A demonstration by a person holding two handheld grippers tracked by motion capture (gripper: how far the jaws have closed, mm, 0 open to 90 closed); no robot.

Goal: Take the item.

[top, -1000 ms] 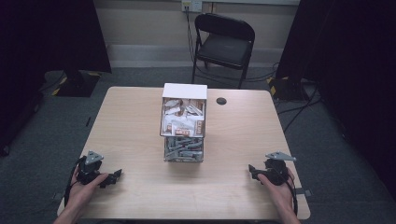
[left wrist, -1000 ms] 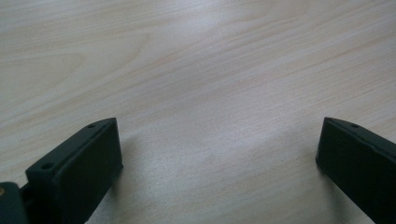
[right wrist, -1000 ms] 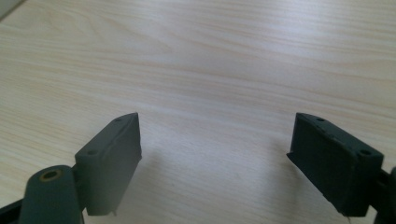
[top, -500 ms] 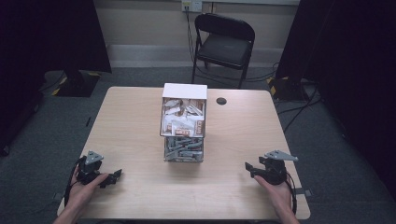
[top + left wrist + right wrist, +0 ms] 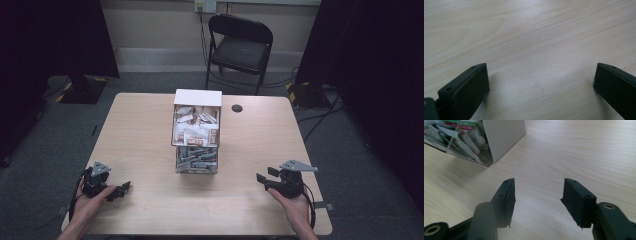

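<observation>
- Right gripper (image 5: pixel 263 179) lifted a little off the surface (image 5: pixel 140 130), jaws apart, nothing between them; aimed toward the box (image 5: pixel 196 131) at the middle of the surface.
- Left gripper (image 5: pixel 121 189) low at the near left corner, jaws wide apart, empty, resting on or just above bare wood.
- Box well apart from both grippers: clear-fronted, white-topped, full of small packets (image 5: pixel 461 143), with a lower compartment of grey pieces (image 5: pixel 196 159).
- Step in hand, by the look of it: the very start, an approach to the box, right side leading.
- Next move calls for a reach forward and inward to the open front, jaws kept apart until lined up on a single packet.
</observation>
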